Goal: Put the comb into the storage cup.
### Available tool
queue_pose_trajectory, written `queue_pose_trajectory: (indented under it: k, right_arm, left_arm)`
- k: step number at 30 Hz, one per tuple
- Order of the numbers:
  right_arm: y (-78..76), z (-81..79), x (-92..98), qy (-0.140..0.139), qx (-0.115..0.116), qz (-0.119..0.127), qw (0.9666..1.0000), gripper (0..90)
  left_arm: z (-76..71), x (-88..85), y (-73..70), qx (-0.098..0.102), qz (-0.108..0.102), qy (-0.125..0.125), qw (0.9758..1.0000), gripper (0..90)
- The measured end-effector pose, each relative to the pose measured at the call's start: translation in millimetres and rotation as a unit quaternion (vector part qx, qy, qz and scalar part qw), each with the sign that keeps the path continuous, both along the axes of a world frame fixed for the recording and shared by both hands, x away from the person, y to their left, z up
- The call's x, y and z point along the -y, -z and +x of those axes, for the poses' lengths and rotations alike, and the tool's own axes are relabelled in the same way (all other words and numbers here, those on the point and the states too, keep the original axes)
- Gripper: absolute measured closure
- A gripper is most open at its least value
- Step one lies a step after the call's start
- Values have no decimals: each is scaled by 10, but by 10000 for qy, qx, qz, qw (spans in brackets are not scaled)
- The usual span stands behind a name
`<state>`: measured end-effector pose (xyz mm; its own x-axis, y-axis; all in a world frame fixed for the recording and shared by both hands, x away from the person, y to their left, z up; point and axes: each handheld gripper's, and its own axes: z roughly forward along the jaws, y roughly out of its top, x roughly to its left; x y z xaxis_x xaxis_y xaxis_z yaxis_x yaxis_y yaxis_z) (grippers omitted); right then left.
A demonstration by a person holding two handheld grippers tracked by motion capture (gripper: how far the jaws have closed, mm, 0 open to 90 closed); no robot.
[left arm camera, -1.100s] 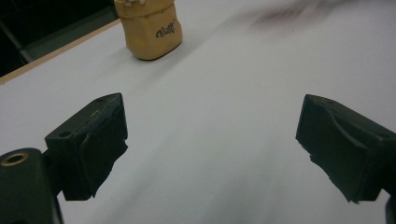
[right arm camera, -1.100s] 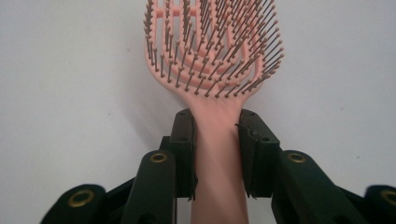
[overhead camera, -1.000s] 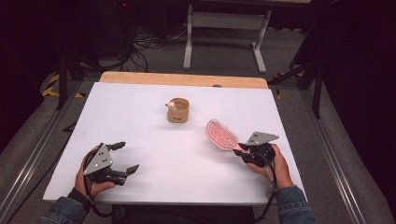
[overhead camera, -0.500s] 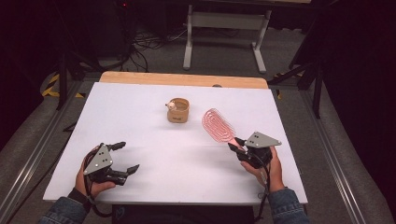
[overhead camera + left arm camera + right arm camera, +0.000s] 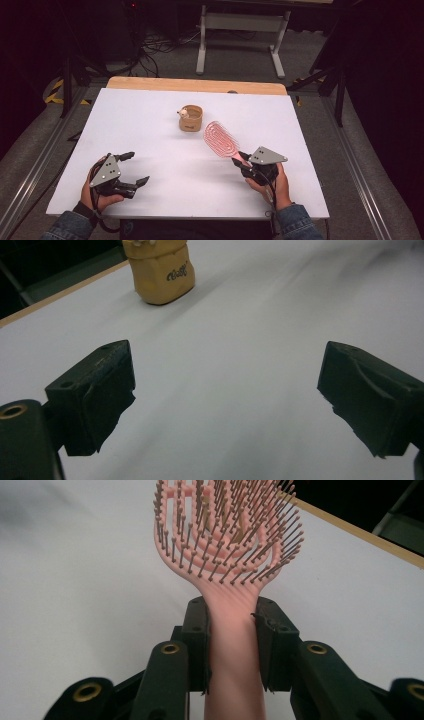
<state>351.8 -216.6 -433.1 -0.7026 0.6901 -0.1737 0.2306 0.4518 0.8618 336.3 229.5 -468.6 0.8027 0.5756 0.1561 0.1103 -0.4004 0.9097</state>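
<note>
Pink hairbrush (image 5: 221,139) sits clamped by its handle in the right gripper (image 5: 243,161), head angling up-left toward the tan cup (image 5: 190,118) just beyond on the worktop (image 5: 150,130). Left gripper (image 5: 136,169) rests open, well apart.

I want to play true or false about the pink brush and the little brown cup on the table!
1. The right gripper holds the pink brush by its handle. True.
2. The left gripper is shut on the brown cup. False: its jaws stand open with nothing between them.
3. The brush sits inside the cup. False: it is beside the cup.
4. The cup stands upright on the white table. True.
</note>
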Motion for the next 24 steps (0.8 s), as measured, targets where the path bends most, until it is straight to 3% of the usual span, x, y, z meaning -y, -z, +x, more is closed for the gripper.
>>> queue_pose_trajectory:
  k: [6, 11, 19, 24]
  right_arm:
    - [46, -54, -140, -116, 54, -19, 9999, 700]
    - [63, -87, -221, -148, 113, -37, 9998, 700]
    - [62, -99, -309, -161, 235, 23, 9996, 700]
    - [78, -81, -361, -173, 257, -22, 9995, 699]
  left_arm:
    - [-4, 27, -8, -5, -21, 39, 10000, 96]
    - [2, 59, -56, -1, -196, 84, 9998, 103]
    - [98, 216, -130, -257, -270, 165, 9992, 100]
    - [153, 314, -160, -266, -255, 195, 9991, 112]
